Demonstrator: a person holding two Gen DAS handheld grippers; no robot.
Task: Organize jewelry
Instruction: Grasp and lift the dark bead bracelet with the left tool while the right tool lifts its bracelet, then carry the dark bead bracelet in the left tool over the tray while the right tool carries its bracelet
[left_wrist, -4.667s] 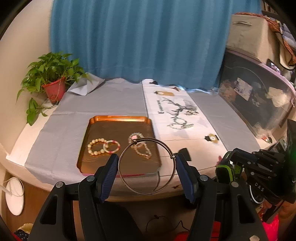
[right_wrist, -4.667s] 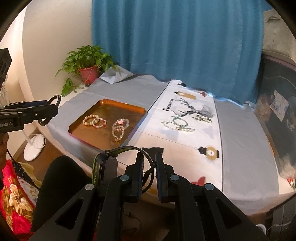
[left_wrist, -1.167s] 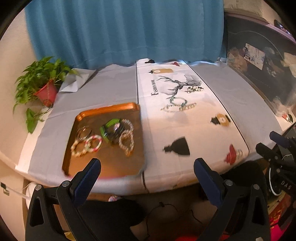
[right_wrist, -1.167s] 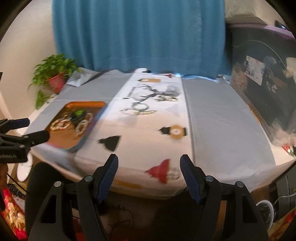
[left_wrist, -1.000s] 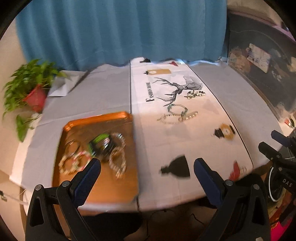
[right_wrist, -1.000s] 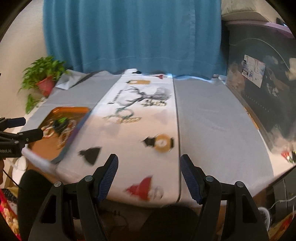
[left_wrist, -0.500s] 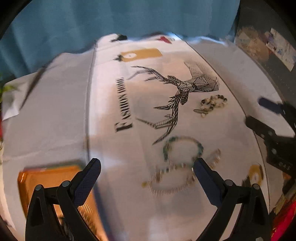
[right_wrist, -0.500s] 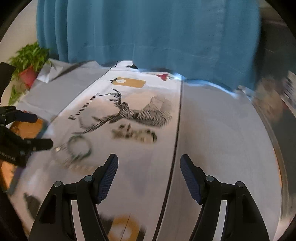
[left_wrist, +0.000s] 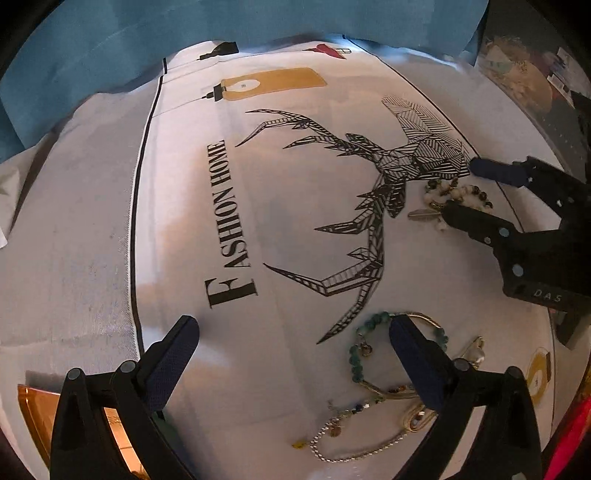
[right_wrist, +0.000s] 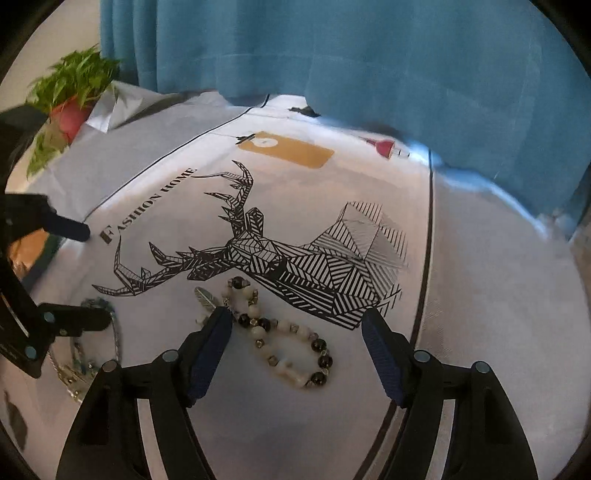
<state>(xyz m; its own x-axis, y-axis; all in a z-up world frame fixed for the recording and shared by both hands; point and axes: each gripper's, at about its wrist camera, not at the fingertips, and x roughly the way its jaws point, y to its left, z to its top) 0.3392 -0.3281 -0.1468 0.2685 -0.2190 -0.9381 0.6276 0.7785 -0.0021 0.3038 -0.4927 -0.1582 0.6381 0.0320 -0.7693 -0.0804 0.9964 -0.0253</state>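
Observation:
A black-and-white bead bracelet (right_wrist: 284, 339) with a feather charm lies on the white deer-print cloth (right_wrist: 369, 177), between the open fingers of my right gripper (right_wrist: 297, 321); it also shows in the left wrist view (left_wrist: 456, 197). A teal bead bracelet (left_wrist: 360, 354) and a silver chain with charms (left_wrist: 354, 448) lie on the cloth by my open left gripper (left_wrist: 291, 325), whose right finger (left_wrist: 413, 354) is over the teal bracelet. The right gripper (left_wrist: 461, 192) straddles the bead bracelet in the left view. The left gripper (right_wrist: 88, 273) shows at the right view's left edge.
A copper tray (left_wrist: 33, 410) shows at the lower left corner. A potted plant (right_wrist: 70, 99) stands at the far left by the blue curtain (right_wrist: 332, 48). Grey cloth (right_wrist: 498, 295) covers the table on either side of the white runner.
Both grippers have dropped close to the white cloth from well above the table. The right one now straddles the black-and-white bracelet; the left one is over the teal bracelet. Both stay open.

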